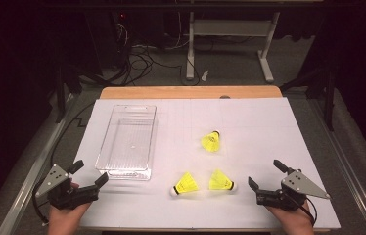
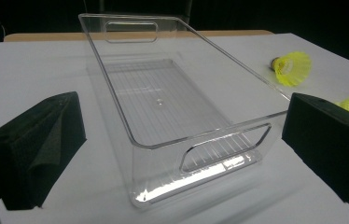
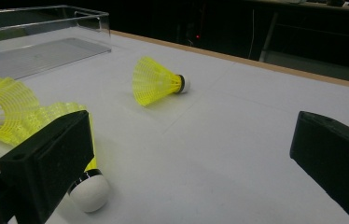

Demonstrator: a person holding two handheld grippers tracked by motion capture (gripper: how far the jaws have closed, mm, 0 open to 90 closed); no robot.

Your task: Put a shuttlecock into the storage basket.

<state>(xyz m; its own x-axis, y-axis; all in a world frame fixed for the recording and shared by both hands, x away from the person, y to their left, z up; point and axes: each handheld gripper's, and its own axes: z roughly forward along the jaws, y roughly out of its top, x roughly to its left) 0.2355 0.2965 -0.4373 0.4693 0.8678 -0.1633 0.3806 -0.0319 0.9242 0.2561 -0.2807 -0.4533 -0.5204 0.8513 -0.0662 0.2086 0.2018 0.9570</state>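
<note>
Two open grippers at the near edge of a table, with three yellow shuttlecocks and a clear plastic bin in front of them.

The left gripper [image 1: 87,174] rests at the near left corner of the white table cover [image 1: 259,127], its jaws spread wide and holding nothing; it points at the near end of the clear plastic bin [image 1: 127,139], which is empty and stands on the left part of the cover. The right gripper [image 1: 265,175] rests at the near right, its jaws also spread and empty. Just to its left lies the nearest shuttlecock [image 1: 220,181] on its side, not touched by the jaws. The second shuttlecock [image 1: 185,184] lies beside it, near the bin's corner. The third shuttlecock [image 1: 211,141] lies farther back, in the middle of the table, well apart from both grippers.
</note>
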